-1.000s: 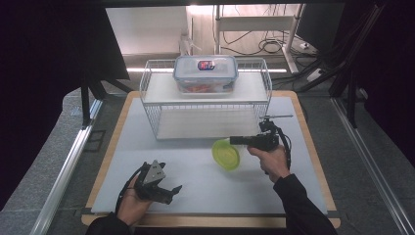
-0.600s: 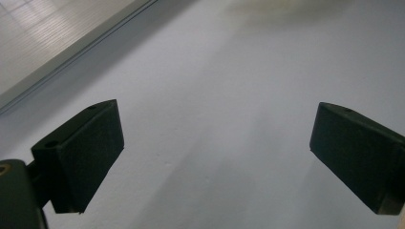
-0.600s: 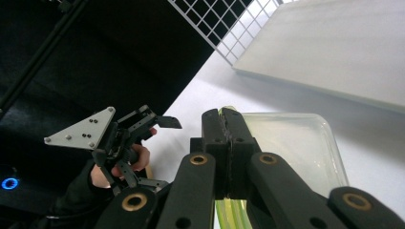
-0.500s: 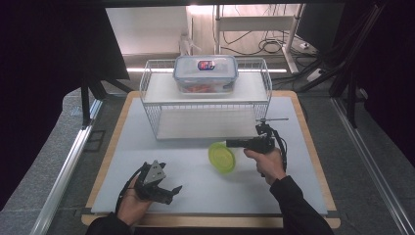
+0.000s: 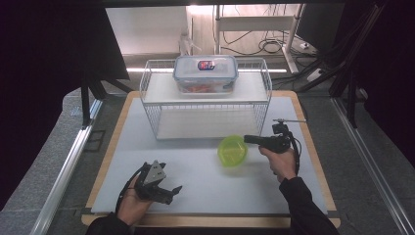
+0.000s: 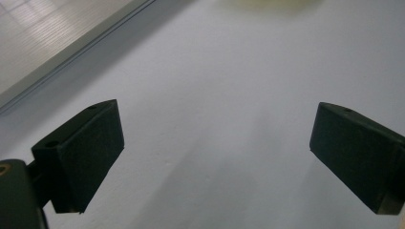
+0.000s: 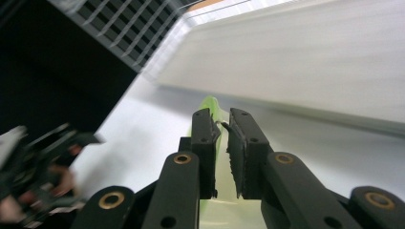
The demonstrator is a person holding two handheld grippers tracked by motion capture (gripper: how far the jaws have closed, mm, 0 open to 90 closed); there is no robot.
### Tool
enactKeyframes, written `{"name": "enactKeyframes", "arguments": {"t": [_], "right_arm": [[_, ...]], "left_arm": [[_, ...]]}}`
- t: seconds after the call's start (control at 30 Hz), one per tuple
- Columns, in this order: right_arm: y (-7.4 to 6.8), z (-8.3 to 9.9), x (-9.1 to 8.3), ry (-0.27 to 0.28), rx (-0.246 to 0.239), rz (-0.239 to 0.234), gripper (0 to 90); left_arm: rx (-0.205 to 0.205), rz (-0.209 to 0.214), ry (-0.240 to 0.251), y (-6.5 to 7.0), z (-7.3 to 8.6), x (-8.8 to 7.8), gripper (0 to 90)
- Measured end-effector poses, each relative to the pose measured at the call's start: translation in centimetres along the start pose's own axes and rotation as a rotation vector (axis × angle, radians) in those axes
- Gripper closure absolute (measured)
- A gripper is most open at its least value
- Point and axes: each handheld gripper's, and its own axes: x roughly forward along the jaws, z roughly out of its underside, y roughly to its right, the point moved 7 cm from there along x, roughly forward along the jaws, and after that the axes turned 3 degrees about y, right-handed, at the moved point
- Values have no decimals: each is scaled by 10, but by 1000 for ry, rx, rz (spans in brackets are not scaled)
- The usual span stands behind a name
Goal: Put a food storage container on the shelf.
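Note:
A lime-green plastic bowl (image 5: 232,150) hangs tilted just above the white mat, in front of the wire rack. My right gripper (image 5: 247,139) is shut on its right rim; in the right gripper view the jaws pinch the thin green edge (image 7: 216,157) between them. My left gripper (image 5: 175,190) rests low at the front left of the mat, open, with its two black pads (image 6: 80,152) wide apart over bare white surface. A blurred green patch of the bowl (image 6: 267,4) sits at the top of that view.
A white wire rack (image 5: 205,100) stands at the back of the mat, with a clear lidded food container (image 5: 205,73) on its top shelf. The wooden board edge (image 5: 313,147) frames the mat. Cables and dark stands lie beyond the table.
My right gripper has carried the green bowl forward and slightly left, nearer the rack. The left gripper has stayed where it was.

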Motion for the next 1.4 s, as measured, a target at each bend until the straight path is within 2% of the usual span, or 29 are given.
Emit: {"name": "enactKeyframes", "arguments": {"t": [0.03,0.07,0.1,0.17,0.33,0.37,0.4,0.47,0.5,0.53,0.57,0.67,0.77,0.87,0.93,1.0,1.07,1.13,1.2,1.27,1.33,1.4], "right_arm": [[12,0,-4,9,21,30,810],[18,1,-5,10,30,46,809],[18,1,-5,10,30,46,809],[33,8,-6,-13,44,88,810],[43,12,-6,-6,52,105,808],[43,11,-7,-4,29,125,807],[42,10,-9,3,19,124,797],[39,7,-13,18,16,115,744],[36,6,-12,17,-2,111,661],[36,6,-12,17,-2,111,661],[33,8,-6,2,-2,93,615],[32,11,1,-12,-1,92,595],[33,13,10,-33,49,51,638],[33,14,11,-41,68,46,678],[35,16,12,-49,86,35,766],[35,16,12,-51,94,30,797],[32,17,11,-59,134,-6,815],[31,16,11,-59,144,-9,816],[29,16,10,-57,132,-6,820],[27,16,9,-55,146,-17,820],[20,13,5,-25,156,-54,820],[16,12,4,-22,146,-65,820]], "left_arm": [[1,0,-1,0,0,0,43],[1,0,-1,0,0,0,43],[0,2,-1,0,0,0,43],[1,2,-4,0,1,1,43],[3,2,-6,0,1,1,43],[3,1,-6,0,1,1,43],[3,1,-6,0,1,1,43],[3,2,-6,0,1,1,43],[4,2,-7,0,1,1,43],[4,2,-7,0,1,1,43],[5,2,-7,1,1,1,43],[7,2,-8,1,1,1,43],[4,2,-6,0,1,1,44],[5,1,-6,0,1,1,44],[6,2,-7,1,1,1,44],[7,2,-8,1,1,1,44],[7,2,-7,0,1,1,44],[6,1,-7,0,1,1,44],[7,1,-7,0,1,1,44],[8,1,-7,0,1,1,44],[6,0,-5,0,1,0,44],[4,-1,0,0,0,0,44]]}}
